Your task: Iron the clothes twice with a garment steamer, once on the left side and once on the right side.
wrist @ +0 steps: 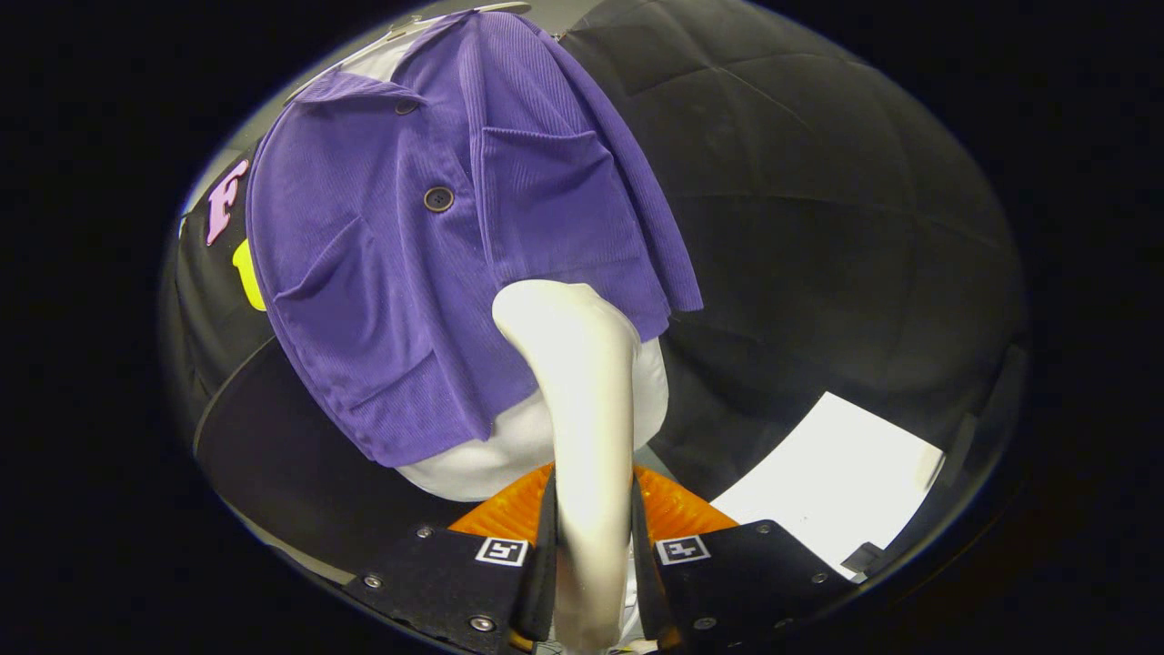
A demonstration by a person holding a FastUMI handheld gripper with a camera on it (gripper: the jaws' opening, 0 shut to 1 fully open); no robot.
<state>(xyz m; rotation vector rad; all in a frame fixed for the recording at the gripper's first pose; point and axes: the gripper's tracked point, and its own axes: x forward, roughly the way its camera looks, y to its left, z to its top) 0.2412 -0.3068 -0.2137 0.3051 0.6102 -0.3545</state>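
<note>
While the claw (591,537) is clenched on the steamer (582,391), both fingers pressing its cream handle at bottom centre, the steamer rises from between them and its rounded head sits against the lower hem of the shirt (436,246) mid-frame. Shirt is purple, ribbed, short-sleeved, buttoned, with a chest pocket; it fills the upper left and centre, tilted in this view. White cloth (491,455) shows under the hem, either side of the steamer. Orange ridged part (673,509) just behind the fingers. White sheet (837,482) lies lower right, well apart from the shirt. Black quilted wall (818,182) behind, right side. Dark surface (264,446) lower left.
</note>
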